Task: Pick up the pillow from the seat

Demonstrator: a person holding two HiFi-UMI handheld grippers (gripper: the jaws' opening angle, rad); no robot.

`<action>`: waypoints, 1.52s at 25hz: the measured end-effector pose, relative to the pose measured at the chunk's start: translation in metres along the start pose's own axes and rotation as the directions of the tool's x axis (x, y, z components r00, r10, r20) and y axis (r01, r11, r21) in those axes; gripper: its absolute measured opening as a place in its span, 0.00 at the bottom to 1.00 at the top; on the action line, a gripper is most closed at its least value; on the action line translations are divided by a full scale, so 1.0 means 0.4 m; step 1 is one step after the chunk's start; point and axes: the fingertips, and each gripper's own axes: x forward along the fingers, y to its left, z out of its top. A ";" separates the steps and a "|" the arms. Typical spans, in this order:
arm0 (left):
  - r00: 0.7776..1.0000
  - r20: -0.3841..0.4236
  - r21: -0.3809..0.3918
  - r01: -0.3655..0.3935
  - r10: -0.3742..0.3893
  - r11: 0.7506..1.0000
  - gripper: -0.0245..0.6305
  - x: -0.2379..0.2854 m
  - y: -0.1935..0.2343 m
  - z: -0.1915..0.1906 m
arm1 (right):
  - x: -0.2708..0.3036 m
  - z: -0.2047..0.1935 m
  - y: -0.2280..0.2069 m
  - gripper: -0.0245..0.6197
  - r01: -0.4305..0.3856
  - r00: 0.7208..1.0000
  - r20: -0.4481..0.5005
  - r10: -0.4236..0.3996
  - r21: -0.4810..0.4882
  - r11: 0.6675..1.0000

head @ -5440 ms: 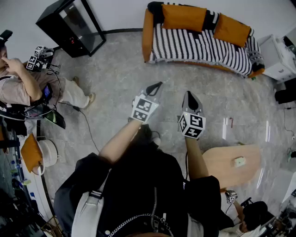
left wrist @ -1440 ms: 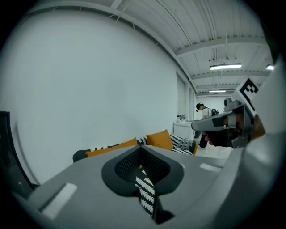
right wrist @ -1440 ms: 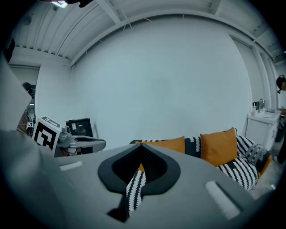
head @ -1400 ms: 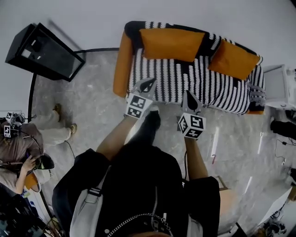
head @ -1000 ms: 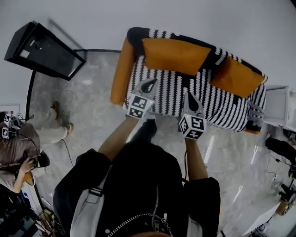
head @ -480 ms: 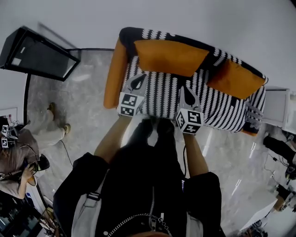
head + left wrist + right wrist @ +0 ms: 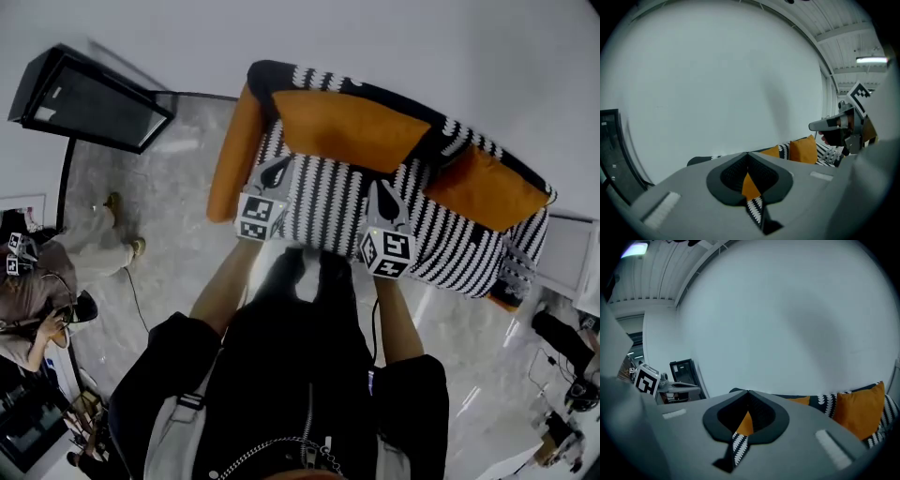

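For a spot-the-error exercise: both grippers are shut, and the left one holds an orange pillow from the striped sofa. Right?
Not quite. The left gripper is shut on nothing, as the left gripper view shows. Both orange pillows lie on the striped sofa. The right gripper is shut too.

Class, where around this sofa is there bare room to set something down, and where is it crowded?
Free: the black-and-white striped sofa seat, a bare strip in front of the long orange pillow and the smaller orange pillow; also the grey marble floor between the orange armrest and black cabinet. Crowded: along the backrest, where both pillows lean.
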 end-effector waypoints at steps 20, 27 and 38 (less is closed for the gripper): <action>0.997 -0.062 0.018 -0.046 0.047 0.999 0.09 0.225 0.111 -0.221 | 0.213 -0.165 -0.371 0.04 0.077 0.993 -0.083 -0.081 -0.050 0.996; 0.994 -0.106 0.025 -0.025 0.027 0.999 0.33 0.317 0.170 -0.413 | 0.298 -0.344 -0.449 0.06 0.101 0.983 -0.150 -0.107 -0.045 0.994; 0.988 -0.142 -0.025 0.054 -0.057 0.998 0.71 0.456 0.222 -0.614 | 0.410 -0.558 -0.512 0.67 0.017 0.982 -0.189 -0.024 -0.037 0.999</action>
